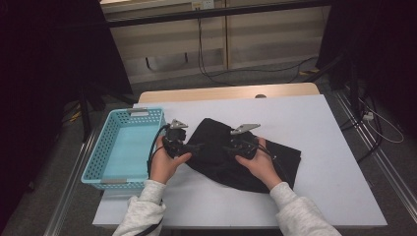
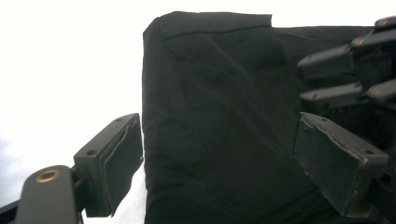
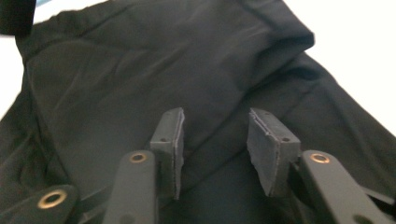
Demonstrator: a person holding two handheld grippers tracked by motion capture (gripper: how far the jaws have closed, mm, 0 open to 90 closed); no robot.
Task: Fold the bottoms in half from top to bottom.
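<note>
1. I am holding my left gripper (image 1: pixel 195 146) at the left edge of the black garment (image 1: pixel 231 152), which is lying partly folded on the white table cover (image 1: pixel 324 147) in front of me; its jaws are standing wide, one pad over the bare cover and the other over the cloth, and they are gripping nothing

2. I am holding my right gripper (image 3: pixel 214 149) over the middle of the garment; its jaws are standing partly open above the fabric with a gap between the pads (image 3: pixel 173 140), and I am not seeing any fold pinched between them

3. I am judging the garment as light, soft and limp: it is creasing and draping flat, so it will sag and unfold wherever I am not supporting it

4. I am thinking the doubled fold along its far edge (image 3: pixel 280 32), or the hemmed left edge (image 2: pixel 149 93), is giving the firmest bite, since a single layer may be slipping out of the pads

5. Farther left, the turquoise basket (image 1: pixel 101 147) is sitting just beside the garment
</note>
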